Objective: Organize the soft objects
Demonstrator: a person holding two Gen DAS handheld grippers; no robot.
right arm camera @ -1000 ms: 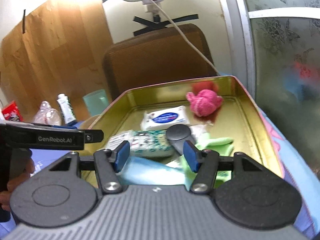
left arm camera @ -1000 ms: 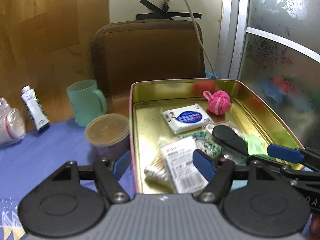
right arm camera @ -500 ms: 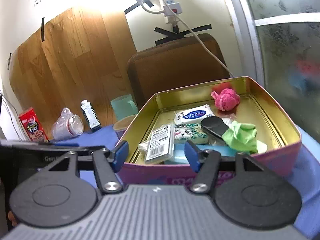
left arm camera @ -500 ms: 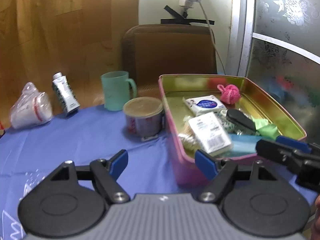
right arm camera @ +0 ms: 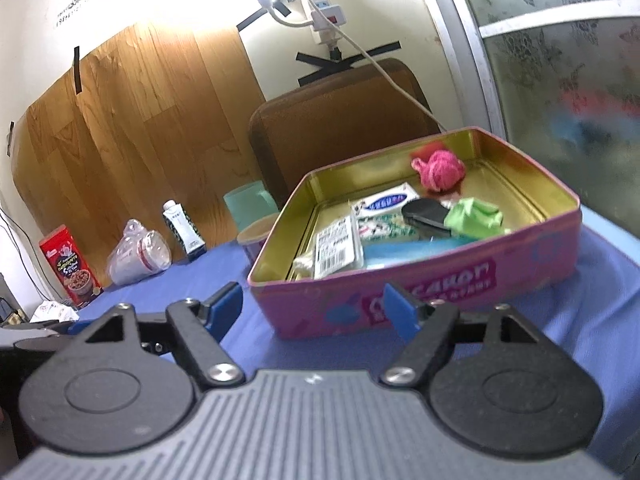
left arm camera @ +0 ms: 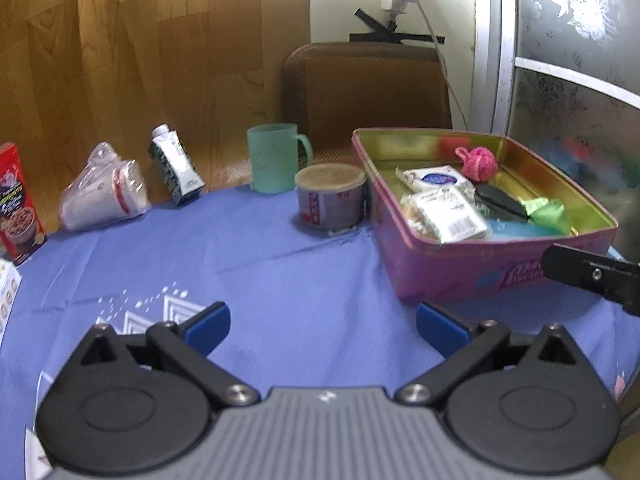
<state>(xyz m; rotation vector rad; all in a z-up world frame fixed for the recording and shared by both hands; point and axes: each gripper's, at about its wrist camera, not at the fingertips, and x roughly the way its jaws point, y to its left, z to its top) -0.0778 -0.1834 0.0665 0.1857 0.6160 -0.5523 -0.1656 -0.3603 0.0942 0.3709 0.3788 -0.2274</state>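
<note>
A pink tin (left arm camera: 472, 268) (right arm camera: 440, 280) with a gold inside stands on the blue tablecloth. In it lie a pink yarn ball (left arm camera: 479, 163) (right arm camera: 440, 169), a green cloth (left arm camera: 548, 214) (right arm camera: 476, 218), a white tissue pack (left arm camera: 434, 178) (right arm camera: 384, 203), a cotton swab pack (left arm camera: 446, 214) (right arm camera: 336, 250), a light blue cloth (right arm camera: 408, 252) and a black flat object (left arm camera: 500, 200) (right arm camera: 426, 213). My left gripper (left arm camera: 322, 326) is open and empty, above the cloth in front and left of the tin. My right gripper (right arm camera: 314, 308) is open and empty, just before the tin's front wall.
Left of the tin stand a lidded cup (left arm camera: 330, 200), a green mug (left arm camera: 274, 164), a small carton (left arm camera: 176, 170), bagged paper cups (left arm camera: 104, 196) and a red cereal box (left arm camera: 18, 208). A brown chair back (left arm camera: 364, 88) is behind the table. A glass door (left arm camera: 572, 92) is at right.
Both grippers have pulled back out of the tin, toward me and upward. The tin's contents stay in place. Both jaws remain open.
</note>
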